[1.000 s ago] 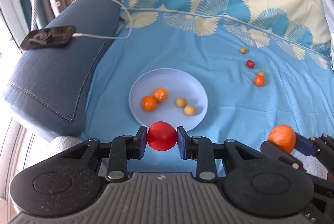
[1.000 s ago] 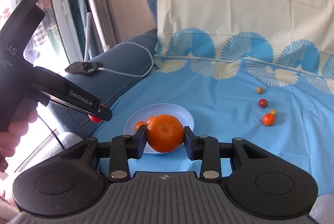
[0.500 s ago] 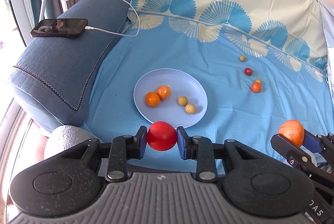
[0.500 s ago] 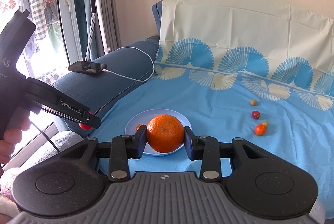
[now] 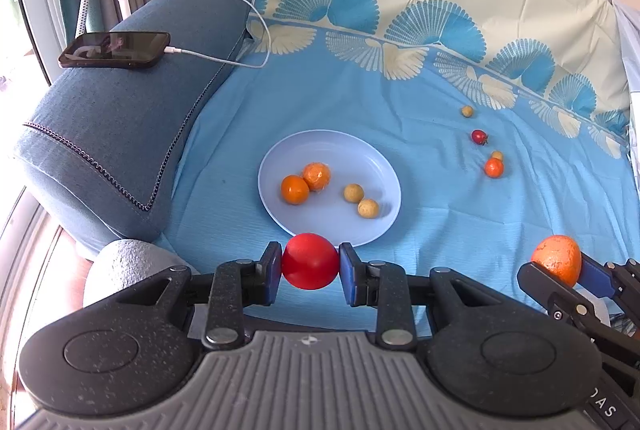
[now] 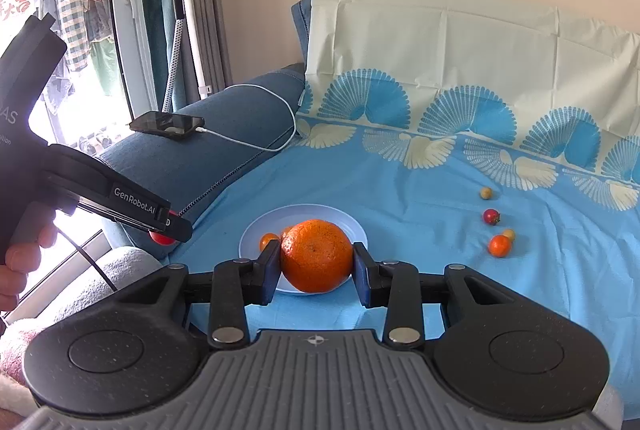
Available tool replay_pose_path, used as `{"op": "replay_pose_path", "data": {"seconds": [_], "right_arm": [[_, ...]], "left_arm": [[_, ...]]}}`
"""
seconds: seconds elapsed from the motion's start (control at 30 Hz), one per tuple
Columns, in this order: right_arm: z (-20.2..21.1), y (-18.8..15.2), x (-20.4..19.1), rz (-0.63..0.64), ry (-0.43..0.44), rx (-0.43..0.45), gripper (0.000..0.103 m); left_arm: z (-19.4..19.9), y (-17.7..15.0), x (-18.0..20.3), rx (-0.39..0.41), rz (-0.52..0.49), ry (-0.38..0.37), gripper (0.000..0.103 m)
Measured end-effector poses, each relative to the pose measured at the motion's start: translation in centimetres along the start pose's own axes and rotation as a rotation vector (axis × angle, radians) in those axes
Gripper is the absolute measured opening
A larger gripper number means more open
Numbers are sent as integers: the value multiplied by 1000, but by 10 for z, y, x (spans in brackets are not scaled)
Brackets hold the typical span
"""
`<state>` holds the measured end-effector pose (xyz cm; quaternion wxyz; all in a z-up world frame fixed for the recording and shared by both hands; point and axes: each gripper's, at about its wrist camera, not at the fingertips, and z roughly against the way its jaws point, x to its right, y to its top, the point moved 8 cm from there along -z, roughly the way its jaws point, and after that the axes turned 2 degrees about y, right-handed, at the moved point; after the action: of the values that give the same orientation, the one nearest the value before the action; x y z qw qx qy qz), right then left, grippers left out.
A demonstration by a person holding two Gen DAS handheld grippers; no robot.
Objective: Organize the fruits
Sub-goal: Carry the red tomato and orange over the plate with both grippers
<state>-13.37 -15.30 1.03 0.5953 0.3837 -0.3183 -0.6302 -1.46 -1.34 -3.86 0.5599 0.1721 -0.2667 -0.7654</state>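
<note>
My left gripper point(image 5: 310, 262) is shut on a red tomato point(image 5: 310, 261), held just in front of the near rim of the pale blue plate point(image 5: 372, 165). The plate holds two small oranges point(image 5: 295, 189) and two tan round fruits point(image 5: 353, 192). My right gripper point(image 6: 316, 257) is shut on a large orange point(image 6: 316, 256), held above and in front of the plate point(image 6: 354, 226). That orange also shows at the right of the left wrist view point(image 5: 557, 259). Loose on the blue sheet to the right lie a small orange fruit point(image 5: 493, 167), a red cherry tomato point(image 5: 478, 136) and two tan fruits point(image 5: 467, 111).
The blue sheet point(image 5: 440, 213) covers a sofa seat. A blue armrest point(image 5: 112, 133) at the left carries a phone point(image 5: 114, 49) on a white cable. A grey cushion point(image 5: 128, 262) lies by the sofa's front edge. A garment steamer stand point(image 6: 180, 29) stands by the window.
Both grippers have pulled back and risen a little with their fruits still held, so the plate and sofa look farther away. Nothing on the sheet or plate has moved.
</note>
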Motion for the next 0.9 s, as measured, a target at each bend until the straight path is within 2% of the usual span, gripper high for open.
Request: {"op": "replay_pose_path", "data": {"seconds": [0.47, 0.9], "right_arm": [[-29, -1, 3, -1, 4, -57, 39], [-121, -8, 10, -3, 26, -169, 39]], "left_arm": [[-29, 12, -7, -36, 17, 11, 34], [-116, 42, -11, -117, 14, 37, 34]]}}
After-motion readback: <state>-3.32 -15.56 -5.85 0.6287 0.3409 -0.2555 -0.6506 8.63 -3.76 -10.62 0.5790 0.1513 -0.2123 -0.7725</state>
